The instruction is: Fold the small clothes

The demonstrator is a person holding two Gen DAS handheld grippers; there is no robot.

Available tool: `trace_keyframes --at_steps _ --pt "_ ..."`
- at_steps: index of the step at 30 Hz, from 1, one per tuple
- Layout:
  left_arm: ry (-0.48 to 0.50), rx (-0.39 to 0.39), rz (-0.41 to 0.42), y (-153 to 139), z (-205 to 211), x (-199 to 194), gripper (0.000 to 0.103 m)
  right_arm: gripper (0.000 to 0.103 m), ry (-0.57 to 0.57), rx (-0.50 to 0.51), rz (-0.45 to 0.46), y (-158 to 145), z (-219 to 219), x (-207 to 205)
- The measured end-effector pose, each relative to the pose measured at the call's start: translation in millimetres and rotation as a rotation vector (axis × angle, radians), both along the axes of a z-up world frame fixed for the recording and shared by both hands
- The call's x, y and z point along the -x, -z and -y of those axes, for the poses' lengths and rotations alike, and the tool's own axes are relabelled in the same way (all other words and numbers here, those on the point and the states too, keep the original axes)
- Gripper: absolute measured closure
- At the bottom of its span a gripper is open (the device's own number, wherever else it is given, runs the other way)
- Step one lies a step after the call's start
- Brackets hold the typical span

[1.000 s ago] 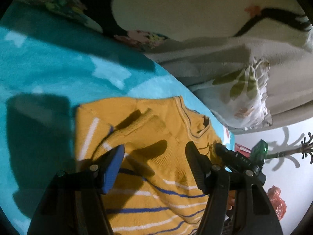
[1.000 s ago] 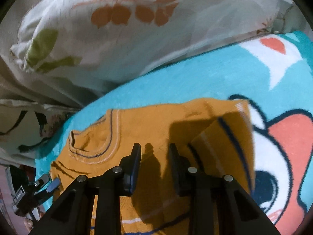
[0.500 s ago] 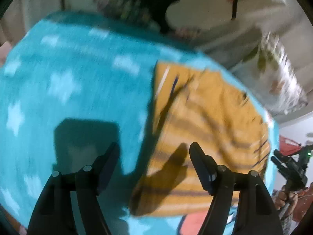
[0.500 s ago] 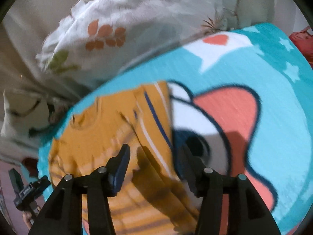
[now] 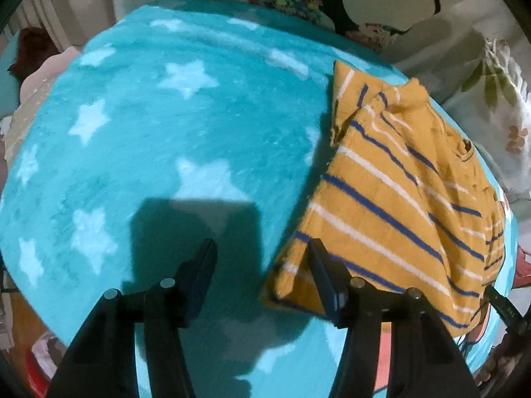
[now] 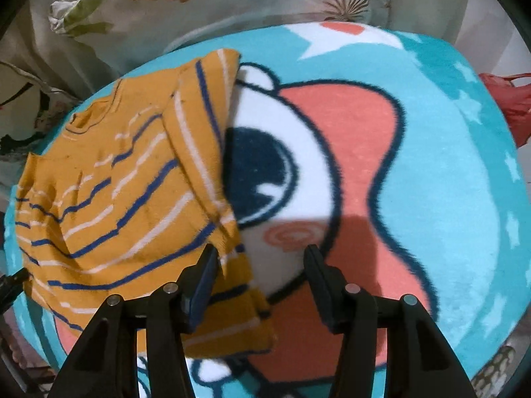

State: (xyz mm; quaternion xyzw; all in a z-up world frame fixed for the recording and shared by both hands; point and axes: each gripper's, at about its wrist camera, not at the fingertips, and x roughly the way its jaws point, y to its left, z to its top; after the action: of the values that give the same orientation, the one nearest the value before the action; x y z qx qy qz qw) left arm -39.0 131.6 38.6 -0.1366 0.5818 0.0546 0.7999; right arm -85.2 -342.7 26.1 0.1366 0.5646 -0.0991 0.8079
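Observation:
A small mustard-yellow sweater (image 5: 391, 192) with blue and white stripes lies on a turquoise blanket (image 5: 159, 139), both sleeves folded in over the body. In the left wrist view it lies right of my left gripper (image 5: 262, 258), which is open and empty, its right finger just over the sweater's bottom hem corner. In the right wrist view the sweater (image 6: 113, 199) lies to the left. My right gripper (image 6: 259, 262) is open and empty, its left finger over the sweater's lower right edge.
The blanket (image 6: 448, 182) has white stars and a large cartoon face in white, pink and navy. Floral pillows (image 6: 172, 3) and bedding (image 5: 464, 33) lie behind the sweater. A red bag (image 6: 507, 99) sits at the far right edge.
Both grippers have pulled back from the sweater's collar end toward its hem and outward. The right gripper has opened wider. The sleeves now lie folded over the body.

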Motion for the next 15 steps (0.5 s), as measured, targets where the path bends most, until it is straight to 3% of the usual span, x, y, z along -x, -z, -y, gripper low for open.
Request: trace_keyframes --at_steps 3,6,9,11,15 --pt "-0.027 0.026 0.019 -9 -4 14 0.047 0.047 0.000 0.047 0.004 -12 -2 4" --pt "-0.037 0.034 0.034 -18 1 28 0.047 0.047 -0.020 0.129 0.086 -38 -15 9" --pt "-0.019 0.025 0.039 -22 11 43 0.047 0.047 -0.094 0.086 0.174 -57 -30 6" --pt "-0.009 0.017 0.039 -23 22 53 0.047 0.049 -0.161 0.022 0.183 -55 -47 -4" --pt "-0.010 0.014 0.039 -29 21 73 0.046 0.054 -0.239 0.029 0.144 -30 -69 -26"
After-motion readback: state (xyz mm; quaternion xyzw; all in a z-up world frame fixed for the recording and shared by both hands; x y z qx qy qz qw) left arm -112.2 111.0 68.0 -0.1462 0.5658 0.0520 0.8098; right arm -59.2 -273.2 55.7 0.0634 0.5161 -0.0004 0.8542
